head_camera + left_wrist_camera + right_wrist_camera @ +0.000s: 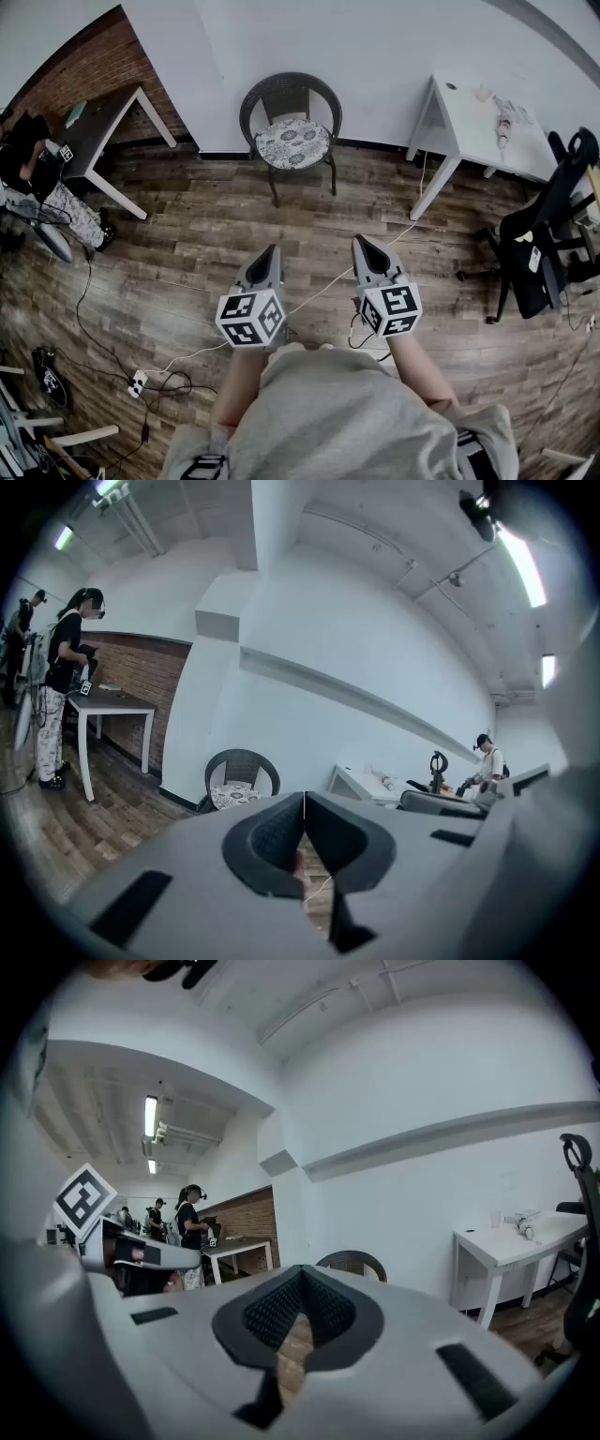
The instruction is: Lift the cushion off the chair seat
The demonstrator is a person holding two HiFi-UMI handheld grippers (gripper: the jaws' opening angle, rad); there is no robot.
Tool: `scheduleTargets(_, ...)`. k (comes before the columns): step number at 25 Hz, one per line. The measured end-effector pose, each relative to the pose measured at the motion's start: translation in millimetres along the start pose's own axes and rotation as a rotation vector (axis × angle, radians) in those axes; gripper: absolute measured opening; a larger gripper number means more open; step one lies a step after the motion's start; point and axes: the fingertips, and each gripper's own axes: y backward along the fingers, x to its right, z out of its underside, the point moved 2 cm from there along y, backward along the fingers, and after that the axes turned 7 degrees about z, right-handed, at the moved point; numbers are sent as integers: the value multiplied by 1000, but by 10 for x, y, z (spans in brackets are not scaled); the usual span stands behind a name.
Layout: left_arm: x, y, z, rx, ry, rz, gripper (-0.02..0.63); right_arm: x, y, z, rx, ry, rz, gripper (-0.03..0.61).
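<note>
Cushion: round floral-patterned cushion [293,143] lies on seat of dark wicker chair [286,82] at white wall, well apart from both grippers | Left gripper [272,251]: jaws clenched together, nothing between | Right gripper [362,242]: jaws clenched together, nothing between | Both held above wood-plank floor [206,225]

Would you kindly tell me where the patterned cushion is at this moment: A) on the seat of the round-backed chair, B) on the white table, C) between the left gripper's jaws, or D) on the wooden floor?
A: the cushion lies on the seat of the chair, well ahead of the left gripper and the right gripper, both shut and empty.
</note>
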Motion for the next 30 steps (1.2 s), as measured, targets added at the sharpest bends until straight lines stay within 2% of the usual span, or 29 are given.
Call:
scheduleTargets(8, 48, 252, 101, 13, -12, -28, 8, -301, 237, -5, 6, 35, -48, 0)
scheduleTargets(17, 70, 353, 95, 22, -30, -48, 8, -374, 333, -1, 16, 52, -77, 0)
scheduleTargets(22, 87, 367, 160, 1, -7, -46, 6, -398, 368, 11, 29, 25, -88, 0)
scheduleTargets(30, 3, 340, 200, -19, 17, -48, 7, -467, 289, 60, 9, 38, -90, 0)
